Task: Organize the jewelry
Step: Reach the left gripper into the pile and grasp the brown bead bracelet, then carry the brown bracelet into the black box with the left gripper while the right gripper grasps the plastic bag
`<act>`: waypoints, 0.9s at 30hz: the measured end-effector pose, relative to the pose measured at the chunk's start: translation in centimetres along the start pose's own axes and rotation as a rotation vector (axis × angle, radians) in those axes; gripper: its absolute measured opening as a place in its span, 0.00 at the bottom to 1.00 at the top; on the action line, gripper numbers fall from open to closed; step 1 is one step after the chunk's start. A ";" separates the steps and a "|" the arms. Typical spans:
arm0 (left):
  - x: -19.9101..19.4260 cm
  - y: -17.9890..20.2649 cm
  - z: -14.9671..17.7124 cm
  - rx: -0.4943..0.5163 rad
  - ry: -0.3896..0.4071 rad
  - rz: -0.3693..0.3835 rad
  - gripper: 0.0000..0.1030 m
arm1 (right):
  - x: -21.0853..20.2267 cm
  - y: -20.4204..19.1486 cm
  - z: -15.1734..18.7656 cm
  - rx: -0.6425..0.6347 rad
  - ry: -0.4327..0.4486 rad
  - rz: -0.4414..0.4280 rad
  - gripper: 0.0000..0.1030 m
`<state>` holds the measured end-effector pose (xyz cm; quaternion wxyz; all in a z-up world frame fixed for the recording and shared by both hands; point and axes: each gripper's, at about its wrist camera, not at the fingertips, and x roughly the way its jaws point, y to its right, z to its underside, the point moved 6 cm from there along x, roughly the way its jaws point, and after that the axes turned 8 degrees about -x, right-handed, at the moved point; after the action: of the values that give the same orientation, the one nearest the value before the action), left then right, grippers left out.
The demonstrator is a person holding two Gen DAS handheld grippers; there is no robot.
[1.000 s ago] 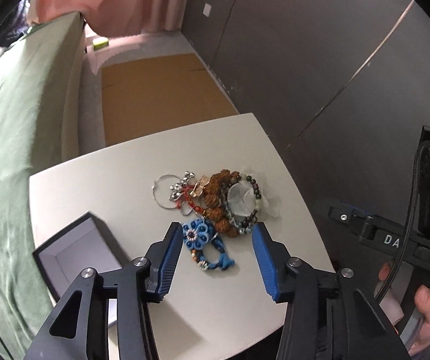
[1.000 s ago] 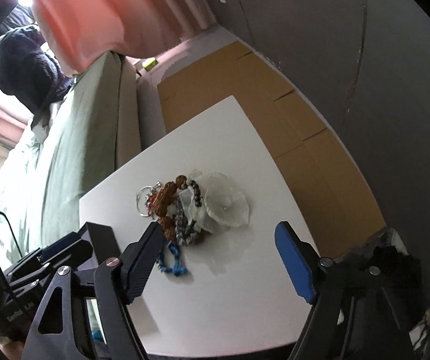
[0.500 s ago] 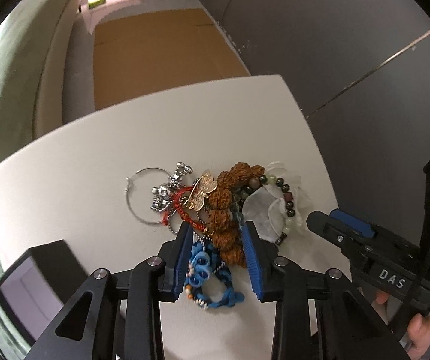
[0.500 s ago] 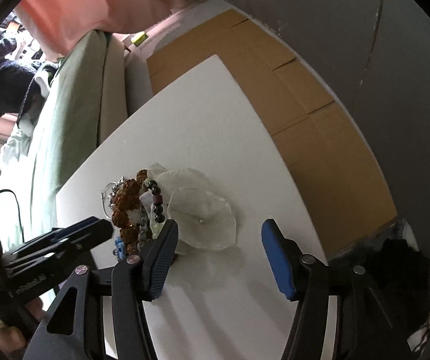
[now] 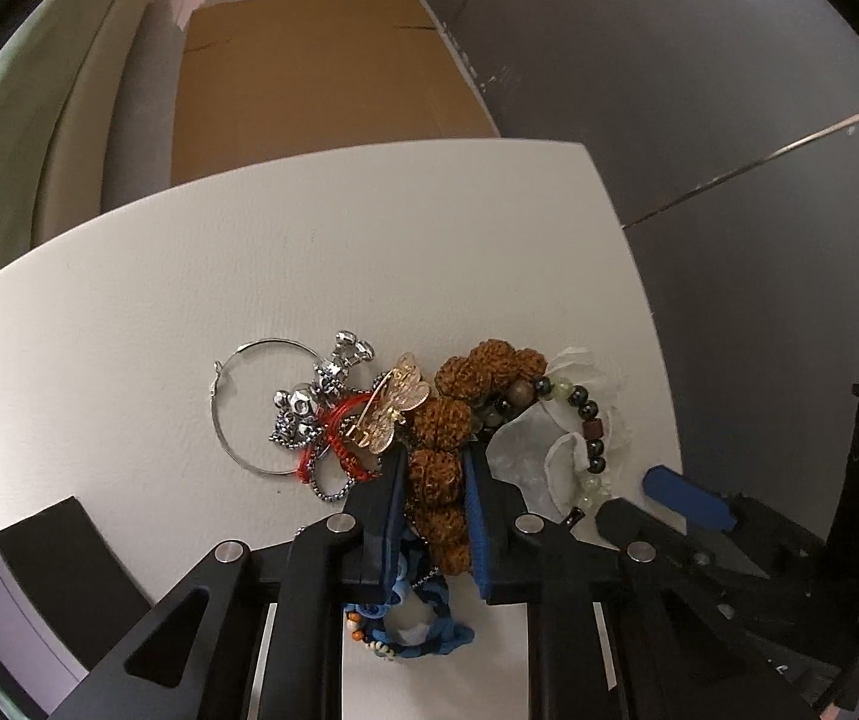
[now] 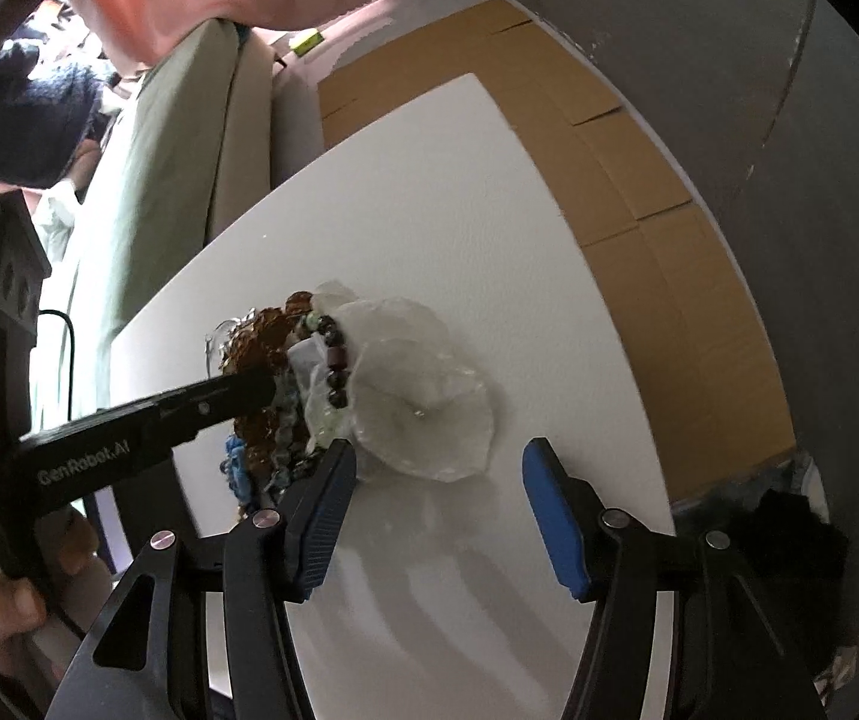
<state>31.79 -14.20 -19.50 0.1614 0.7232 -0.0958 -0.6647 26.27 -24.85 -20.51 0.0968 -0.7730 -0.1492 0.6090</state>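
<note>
Now that left gripper [image 5: 434,483] has just closed onto brown bead bracelet [image 5: 438,474], ready to lift from tangle; right gripper [image 6: 435,495] apart, empty.

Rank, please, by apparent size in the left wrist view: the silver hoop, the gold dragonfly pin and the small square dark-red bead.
1. silver hoop
2. gold dragonfly pin
3. dark-red bead
All lie at similar distance, so the order seems safe.

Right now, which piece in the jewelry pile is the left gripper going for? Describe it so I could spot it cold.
On the white table, find the tangled jewelry heap near its front edge. The left gripper has just been closing around the brown bead bracelet at the heap's middle. Its big, wrinkled, rust-brown seed beads set it apart from the gold dragonfly brooch and the small dark-and-green bead strand beside it.
</note>
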 end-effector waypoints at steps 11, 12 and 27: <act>-4.3 -1.0 0.9 -0.012 0.043 0.027 0.18 | 1.7 -0.3 -0.9 -0.041 -0.013 0.078 0.04; -4.6 -1.1 0.9 -0.013 0.045 0.032 0.18 | 1.5 -0.4 -1.0 -0.036 -0.007 0.068 0.03; -10.0 -1.0 2.7 0.027 0.133 0.062 0.18 | -3.8 -4.2 -0.2 -0.061 0.138 -0.022 0.02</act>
<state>28.08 -10.06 -10.67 0.1780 0.7644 -0.1162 -0.6087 25.20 -22.22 -15.62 0.0898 -0.8142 -0.1691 0.5481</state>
